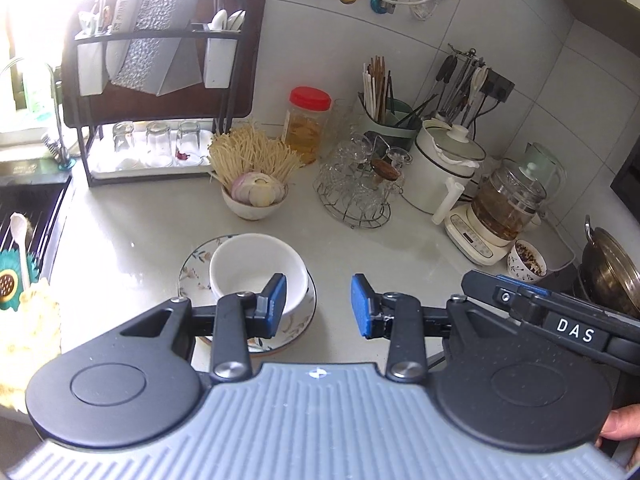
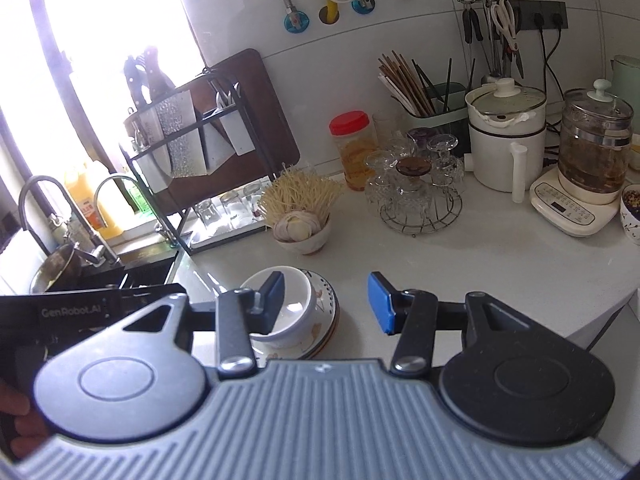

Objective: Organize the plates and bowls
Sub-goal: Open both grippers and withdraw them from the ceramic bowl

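A white bowl sits on a flower-patterned plate near the front of the pale counter; the same bowl and plate show in the right wrist view. My left gripper hovers open above the counter, its left pad over the bowl's right rim, nothing between the jaws. My right gripper is also open and empty, with its left finger in front of the bowl. The right gripper's body shows at the right of the left wrist view.
A small bowl of onion slices and noodles stands behind the plate. A dish rack with glasses, a red-lidded jar, a wire stand of glassware, a white pot, a kettle and a wok crowd the back and right. The sink lies left.
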### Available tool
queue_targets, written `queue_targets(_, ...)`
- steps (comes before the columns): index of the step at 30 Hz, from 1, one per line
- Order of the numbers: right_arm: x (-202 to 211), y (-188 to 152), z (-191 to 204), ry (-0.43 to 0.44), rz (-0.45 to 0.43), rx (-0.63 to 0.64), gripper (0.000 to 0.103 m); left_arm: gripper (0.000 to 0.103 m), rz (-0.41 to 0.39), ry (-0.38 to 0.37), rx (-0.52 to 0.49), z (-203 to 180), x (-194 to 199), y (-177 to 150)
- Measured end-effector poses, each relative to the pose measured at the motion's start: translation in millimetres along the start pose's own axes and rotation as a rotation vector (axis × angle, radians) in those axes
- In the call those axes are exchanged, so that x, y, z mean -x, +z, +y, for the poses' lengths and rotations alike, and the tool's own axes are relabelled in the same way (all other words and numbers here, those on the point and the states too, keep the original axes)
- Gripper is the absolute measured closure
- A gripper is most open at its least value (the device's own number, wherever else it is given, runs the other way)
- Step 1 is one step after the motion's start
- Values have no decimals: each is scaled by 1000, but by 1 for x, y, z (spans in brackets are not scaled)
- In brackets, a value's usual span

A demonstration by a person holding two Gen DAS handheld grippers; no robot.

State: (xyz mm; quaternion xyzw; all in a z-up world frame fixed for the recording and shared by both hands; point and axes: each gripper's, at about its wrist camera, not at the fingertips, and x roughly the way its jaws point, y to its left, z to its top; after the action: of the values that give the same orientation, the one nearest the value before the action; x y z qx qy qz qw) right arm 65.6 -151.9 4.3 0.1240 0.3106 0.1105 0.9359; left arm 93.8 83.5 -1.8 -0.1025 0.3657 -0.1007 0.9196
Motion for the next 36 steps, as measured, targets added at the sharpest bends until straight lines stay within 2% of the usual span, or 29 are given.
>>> queue_targets(11,19,-15,-7,34,4,-3,53,62,-7,53,21,-12,22,-23)
queue_targets(18,30,-21,-2,84,3,-11,53,62,-16,95,25,-14,43,-35)
queue_targets(30,47,-40,0,104,37,22,53,62,-14,107,42,-29,64,-60)
queue_targets(36,52,-44,0,120,43,37,53,57,-30,120,33,-38,76,-68)
